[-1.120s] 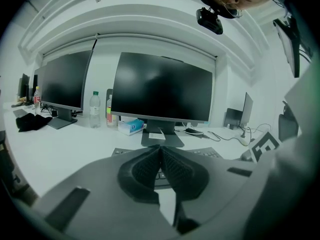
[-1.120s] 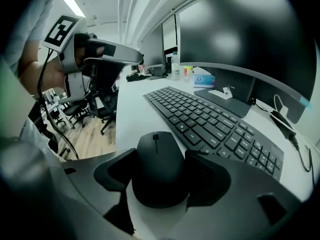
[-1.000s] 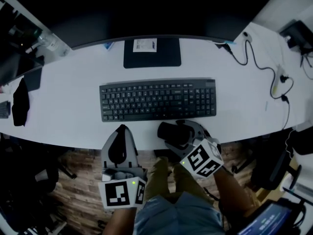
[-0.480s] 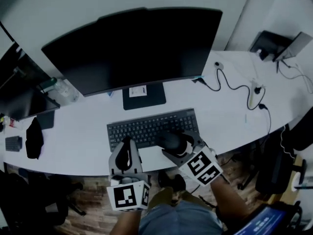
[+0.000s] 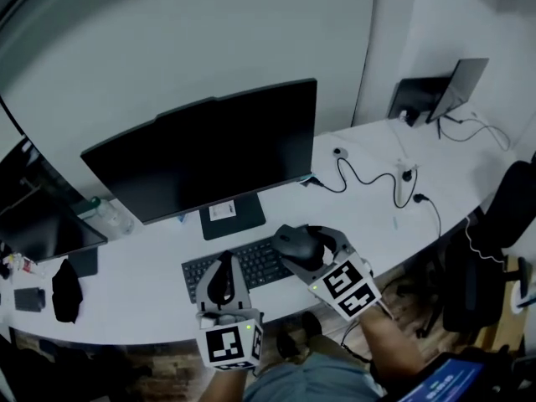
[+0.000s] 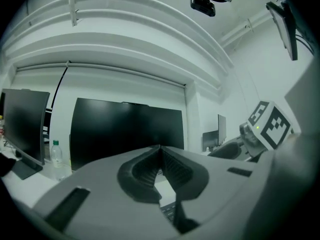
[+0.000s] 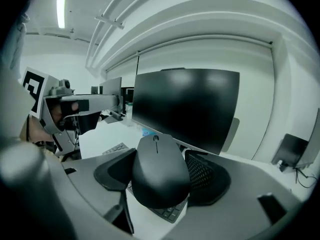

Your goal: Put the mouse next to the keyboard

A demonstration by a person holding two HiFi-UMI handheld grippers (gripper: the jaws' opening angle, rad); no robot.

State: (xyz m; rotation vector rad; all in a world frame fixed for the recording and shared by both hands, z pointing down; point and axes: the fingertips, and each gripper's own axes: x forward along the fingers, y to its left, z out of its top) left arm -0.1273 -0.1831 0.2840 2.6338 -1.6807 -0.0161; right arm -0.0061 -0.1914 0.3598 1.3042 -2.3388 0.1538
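Right gripper [image 5: 306,239] clamped the smooth rounded mouse [image 5: 295,243] over the keyboard [image 5: 264,262]'s right end, seemingly clear of it; left gripper [image 5: 224,259] closed, empty.

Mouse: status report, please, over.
Right gripper shut on mouse, in air over keyboard. Left gripper shut, empty. Mouse not set down yet. No obstacle seen.

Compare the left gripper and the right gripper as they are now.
The left gripper is shut with nothing between its jaws; the right gripper stands wide, clamped on the black mouse. In the head view, the left gripper shows over the keyboard's left part, the right gripper over its right end. Both point toward the monitor.
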